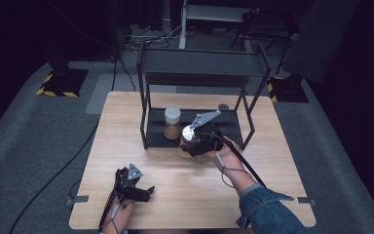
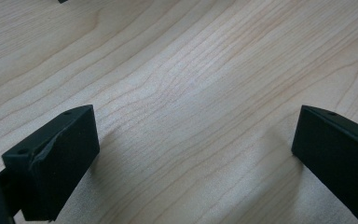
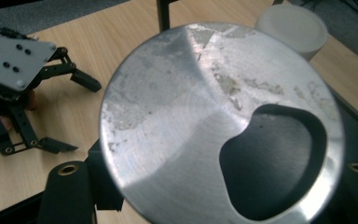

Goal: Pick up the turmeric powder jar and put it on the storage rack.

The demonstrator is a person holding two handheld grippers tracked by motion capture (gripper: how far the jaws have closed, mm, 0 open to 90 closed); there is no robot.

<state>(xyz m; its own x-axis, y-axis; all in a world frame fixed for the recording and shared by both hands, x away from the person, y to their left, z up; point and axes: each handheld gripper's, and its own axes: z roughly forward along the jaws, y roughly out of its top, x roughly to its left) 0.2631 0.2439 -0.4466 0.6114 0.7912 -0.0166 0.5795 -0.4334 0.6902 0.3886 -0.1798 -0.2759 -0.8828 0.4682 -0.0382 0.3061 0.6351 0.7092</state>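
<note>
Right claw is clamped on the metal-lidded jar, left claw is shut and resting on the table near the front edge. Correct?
Not quite. The left claw is open: the left gripper view shows its jaws set wide apart with bare table between them. The rest holds: the right claw is clamped on the metal-lidded jar, and the left one sits near the front edge in the high view.

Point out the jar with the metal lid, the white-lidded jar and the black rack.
jar with the metal lid [image 3: 177, 121], right gripper view, on its scuffed lid.
white-lidded jar [image 1: 172, 113], high view, on its white lid.
black rack [image 1: 202, 61], high view, on its top shelf.
</note>
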